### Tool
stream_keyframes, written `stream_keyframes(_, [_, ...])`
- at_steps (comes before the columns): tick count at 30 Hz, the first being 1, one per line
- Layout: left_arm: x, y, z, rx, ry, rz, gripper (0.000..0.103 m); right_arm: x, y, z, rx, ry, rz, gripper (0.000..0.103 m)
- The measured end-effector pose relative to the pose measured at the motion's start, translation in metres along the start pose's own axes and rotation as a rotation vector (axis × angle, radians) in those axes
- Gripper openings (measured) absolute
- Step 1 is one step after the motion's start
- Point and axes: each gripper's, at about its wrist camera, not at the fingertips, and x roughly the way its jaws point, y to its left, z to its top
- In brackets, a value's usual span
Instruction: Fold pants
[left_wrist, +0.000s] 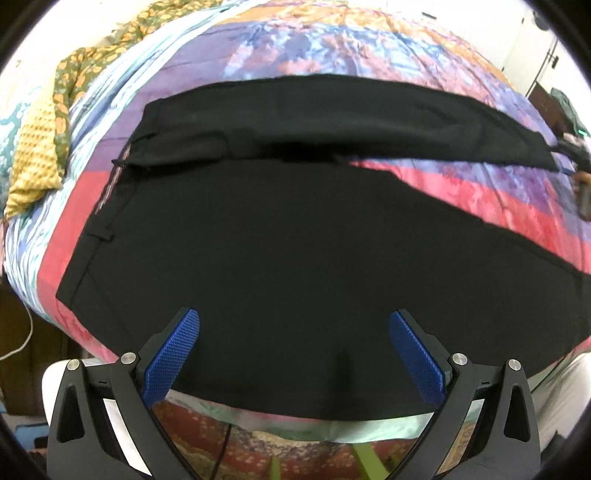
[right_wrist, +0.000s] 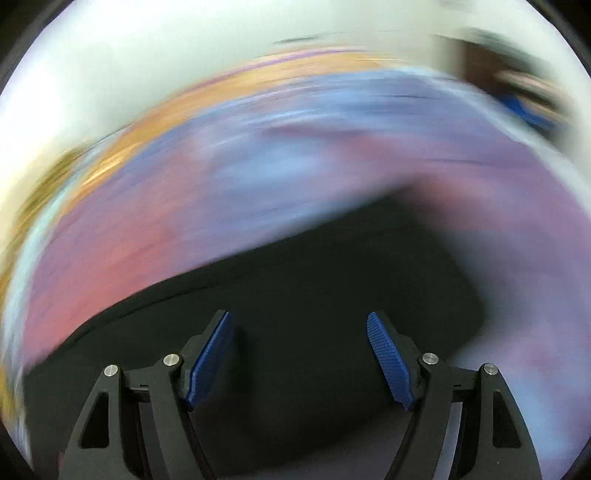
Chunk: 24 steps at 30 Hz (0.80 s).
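Black pants lie spread flat on a bed, waistband at the left, the two legs running right and splitting apart. My left gripper is open and empty, hovering over the near edge of the pants by the seat. In the right wrist view the picture is motion-blurred; a black pant leg end lies under my right gripper, which is open and empty just above the cloth.
The bed has a colourful patchwork bedspread in pink, purple and blue. A yellow and green floral cloth lies at the bed's far left. A white cable hangs at the left. Dark furniture stands at the far right.
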Motion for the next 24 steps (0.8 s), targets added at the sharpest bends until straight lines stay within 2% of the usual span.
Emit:
stream_keyframes(1, [0.003, -0.002, 0.0, 0.005, 0.0, -0.002, 0.102, -0.019, -0.023, -0.003, 0.03, -0.034, -0.012, 0.077])
stream_keyframes(3, [0.007, -0.005, 0.001, 0.011, -0.011, -0.015, 0.102, -0.058, -0.045, -0.024, 0.006, -0.075, 0.027, 0.078])
stream_keyframes(6, [0.015, -0.014, 0.002, 0.035, -0.046, -0.043, 0.102, -0.109, -0.041, -0.072, -0.127, -0.062, 0.126, 0.08])
stream_keyframes(10, [0.032, -0.03, 0.0, 0.082, -0.108, -0.072, 0.102, -0.187, 0.02, -0.201, -0.28, 0.02, 0.402, 0.09])
stream_keyframes(13, [0.05, -0.035, -0.007, 0.125, -0.115, -0.053, 0.102, -0.224, 0.077, -0.3, -0.333, 0.128, 0.631, 0.091])
stream_keyframes(15, [0.06, -0.033, -0.014, 0.137, -0.098, -0.045, 0.102, -0.227, 0.112, -0.342, -0.334, 0.205, 0.733, 0.091])
stream_keyframes(16, [0.058, -0.03, -0.017, 0.141, -0.119, -0.06, 0.102, -0.23, 0.13, -0.365, -0.335, 0.249, 0.78, 0.091])
stream_keyframes(18, [0.055, -0.025, -0.021, 0.154, -0.14, -0.066, 0.102, -0.225, 0.147, -0.389, -0.339, 0.292, 0.796, 0.091])
stream_keyframes(19, [0.055, -0.022, -0.022, 0.155, -0.14, -0.075, 0.102, -0.221, 0.155, -0.403, -0.36, 0.315, 0.752, 0.091])
stream_keyframes(20, [0.055, -0.019, -0.022, 0.153, -0.143, -0.087, 0.102, -0.214, 0.157, -0.407, -0.37, 0.325, 0.699, 0.091])
stream_keyframes(24, [0.06, -0.015, -0.025, 0.141, -0.163, -0.112, 0.103, -0.206, 0.152, -0.403, -0.327, 0.34, 0.67, 0.091])
